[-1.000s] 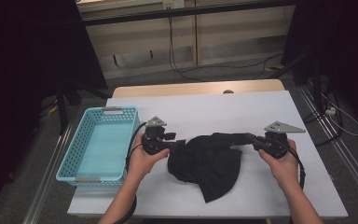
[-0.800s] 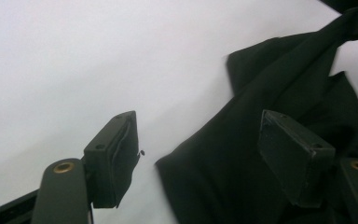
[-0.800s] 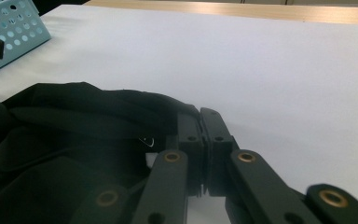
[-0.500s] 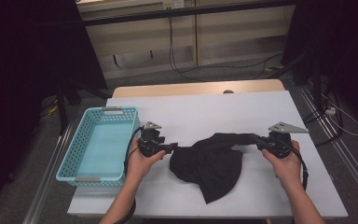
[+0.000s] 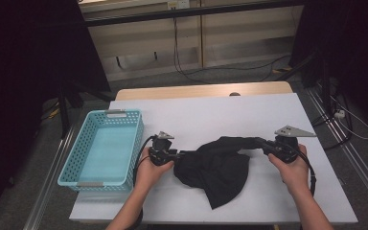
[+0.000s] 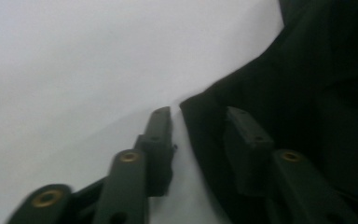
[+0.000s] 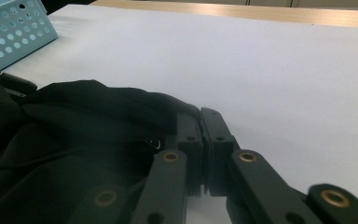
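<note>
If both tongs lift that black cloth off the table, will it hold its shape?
Probably not. The black cloth lies crumpled in soft folds, so it would likely sag between the right tongs and left tongs. It looks thin, probably light.

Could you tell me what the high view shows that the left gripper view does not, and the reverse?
High view alone: the turquoise basket, both hands, and the right tool shut on the black cloth. Left gripper view alone: up close, the left tool straddling the cloth's edge, one jaw on white tabletop, its jaws having just been closing. Shared: cloth, tabletop, left tool.
</note>
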A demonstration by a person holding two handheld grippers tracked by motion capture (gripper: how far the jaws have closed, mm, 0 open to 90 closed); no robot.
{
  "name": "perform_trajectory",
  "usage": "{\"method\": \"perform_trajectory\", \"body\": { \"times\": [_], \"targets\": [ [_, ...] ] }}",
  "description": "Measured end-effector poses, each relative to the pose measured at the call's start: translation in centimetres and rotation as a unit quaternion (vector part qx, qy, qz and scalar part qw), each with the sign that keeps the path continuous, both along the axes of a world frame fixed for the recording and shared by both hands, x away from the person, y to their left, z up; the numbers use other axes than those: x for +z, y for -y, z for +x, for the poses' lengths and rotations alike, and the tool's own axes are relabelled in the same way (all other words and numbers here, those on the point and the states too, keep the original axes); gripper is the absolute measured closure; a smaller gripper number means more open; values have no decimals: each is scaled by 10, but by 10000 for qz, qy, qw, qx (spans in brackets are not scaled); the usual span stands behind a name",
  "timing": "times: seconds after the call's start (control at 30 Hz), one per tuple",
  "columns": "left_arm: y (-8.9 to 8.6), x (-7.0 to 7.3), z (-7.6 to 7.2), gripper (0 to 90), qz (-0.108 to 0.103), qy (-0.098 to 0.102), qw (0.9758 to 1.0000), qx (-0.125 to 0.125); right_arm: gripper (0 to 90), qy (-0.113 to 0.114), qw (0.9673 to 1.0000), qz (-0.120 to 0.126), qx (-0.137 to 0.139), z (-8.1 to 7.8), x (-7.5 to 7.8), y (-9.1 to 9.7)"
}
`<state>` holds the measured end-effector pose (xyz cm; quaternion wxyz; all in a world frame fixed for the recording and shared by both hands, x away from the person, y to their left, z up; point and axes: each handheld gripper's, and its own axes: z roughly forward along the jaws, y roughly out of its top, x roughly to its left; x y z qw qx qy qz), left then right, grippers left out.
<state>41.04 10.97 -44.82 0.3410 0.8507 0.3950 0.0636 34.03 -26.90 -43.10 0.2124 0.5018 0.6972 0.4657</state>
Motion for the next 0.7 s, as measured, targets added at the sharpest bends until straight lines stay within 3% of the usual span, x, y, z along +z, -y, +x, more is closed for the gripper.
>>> {"method": "perform_trajectory", "body": {
  "times": [0.03,0.07,0.2,0.3,0.33,0.37,0.4,0.43,0.5,0.6,0.7],
  "targets": [
    [0,0,0,708,0,0,10000,0,871,0,10000,0,0,0,0,0],
    [3,0,-1,787,-165,-343,9992,-125,869,8,10000,-3,8,0,0,0],
    [7,3,-3,850,-27,-300,9995,-133,869,14,10000,14,24,0,0,-2],
    [4,7,-1,865,-105,-266,9996,-69,869,29,10000,14,41,0,1,-2],
    [-4,17,1,868,-266,-104,9995,117,868,36,10000,29,40,0,1,-1],
    [-4,17,1,869,-266,-104,9995,117,868,36,10000,29,40,0,1,-1],
    [-15,29,3,871,-526,121,9980,319,868,70,10000,47,29,-1,2,0],
    [-15,29,3,872,-526,121,9980,319,868,70,10000,47,29,-1,2,0],
    [-29,40,5,872,-753,321,9954,499,861,58,9999,82,30,-1,1,1],
    [-37,44,7,873,-780,478,9940,601,844,2,10000,23,78,1,-1,-3],
    [-40,45,8,873,-800,511,9932,677,803,0,10000,-14,70,3,-2,-7]
  ]
}}
